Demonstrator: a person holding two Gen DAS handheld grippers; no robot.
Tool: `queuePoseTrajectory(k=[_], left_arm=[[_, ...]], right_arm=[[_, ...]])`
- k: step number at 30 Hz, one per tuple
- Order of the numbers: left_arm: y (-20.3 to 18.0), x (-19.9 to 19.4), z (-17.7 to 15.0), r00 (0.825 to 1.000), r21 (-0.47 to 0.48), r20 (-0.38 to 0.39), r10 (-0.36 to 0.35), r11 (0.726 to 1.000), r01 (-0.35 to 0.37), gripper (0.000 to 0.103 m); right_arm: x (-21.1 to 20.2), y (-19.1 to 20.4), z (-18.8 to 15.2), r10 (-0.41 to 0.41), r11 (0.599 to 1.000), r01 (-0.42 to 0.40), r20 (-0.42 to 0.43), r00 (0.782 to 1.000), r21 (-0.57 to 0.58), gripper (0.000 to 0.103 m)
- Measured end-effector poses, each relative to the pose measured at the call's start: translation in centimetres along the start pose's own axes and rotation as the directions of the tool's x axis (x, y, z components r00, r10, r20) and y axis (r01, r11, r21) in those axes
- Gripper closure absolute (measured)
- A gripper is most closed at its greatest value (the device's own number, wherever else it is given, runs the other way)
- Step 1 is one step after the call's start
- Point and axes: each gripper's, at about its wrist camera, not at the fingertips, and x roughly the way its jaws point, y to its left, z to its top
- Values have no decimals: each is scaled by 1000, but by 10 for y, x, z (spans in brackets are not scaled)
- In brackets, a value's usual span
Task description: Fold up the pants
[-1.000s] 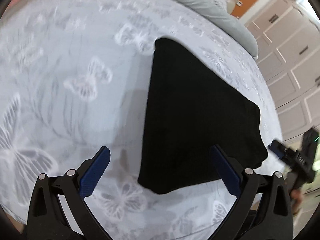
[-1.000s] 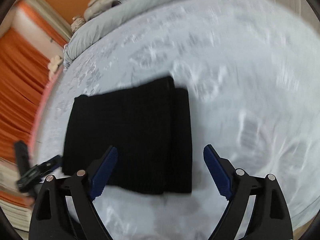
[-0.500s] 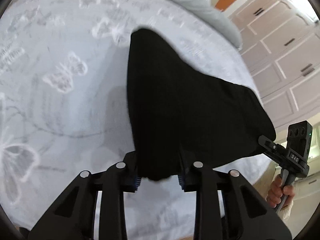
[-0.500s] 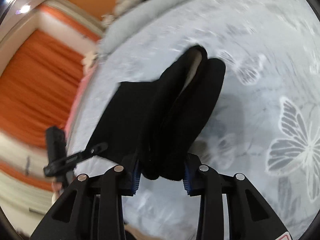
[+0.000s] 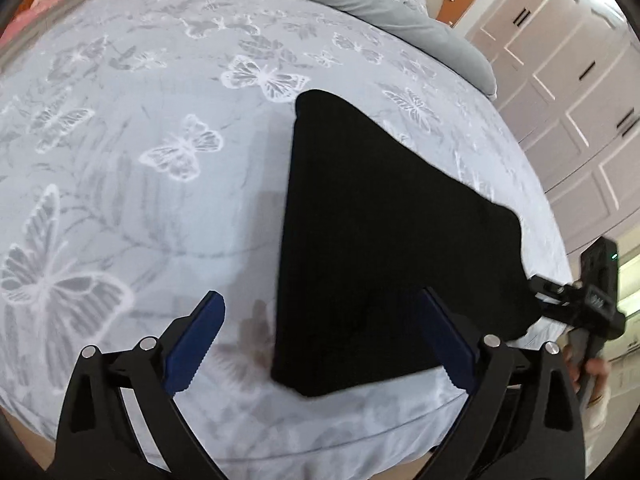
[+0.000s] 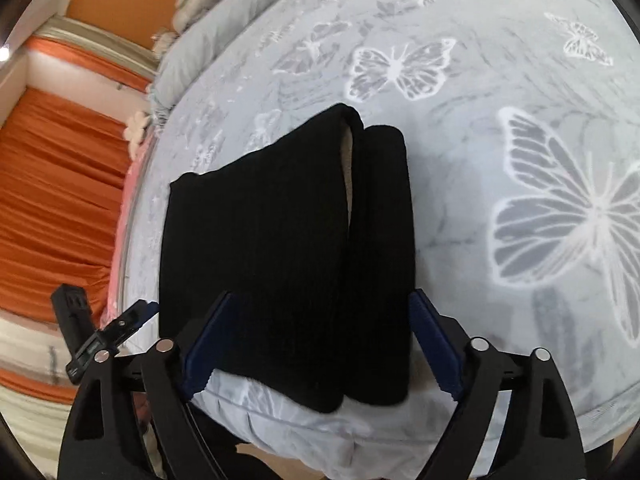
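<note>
The folded black ribbed fabric pants (image 5: pixel 384 240) lie flat on the pale blue butterfly-print bedspread (image 5: pixel 140 160), filling the centre of both views. The left gripper (image 5: pixel 332 340) and right gripper (image 6: pixel 316 348) are both opening, blue pads clear of the cloth, released.

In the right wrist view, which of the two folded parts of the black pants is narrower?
The right part, beside the large butterfly print; the left part is clearly wider.

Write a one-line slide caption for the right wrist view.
Right gripper, jaws opening, above folded black pants on a butterfly-print bedspread.
</note>
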Motion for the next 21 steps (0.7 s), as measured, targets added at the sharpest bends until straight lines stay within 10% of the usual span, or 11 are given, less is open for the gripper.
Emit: queuePoseTrajectory(k=[10,14,16,21], left_arm=[[-2,66,13,995,-105,-103,-13,994,2,7],[-7,54,10,997,-91,-69,-18,996,12,50],[-3,39,6,998,-104,-45,-53,993,48,66],[-8,-10,-22,995,-87,-40,-94,992,90,68]], right_arm=[[35,-2,13,-49,999,49,2,999,5,16],[19,5,3,-12,998,15,58,998,-54,65],[4,12,-4,19,997,-12,86,996,-81,69],[-33,39,-43,104,985,-90,87,991,-149,71]])
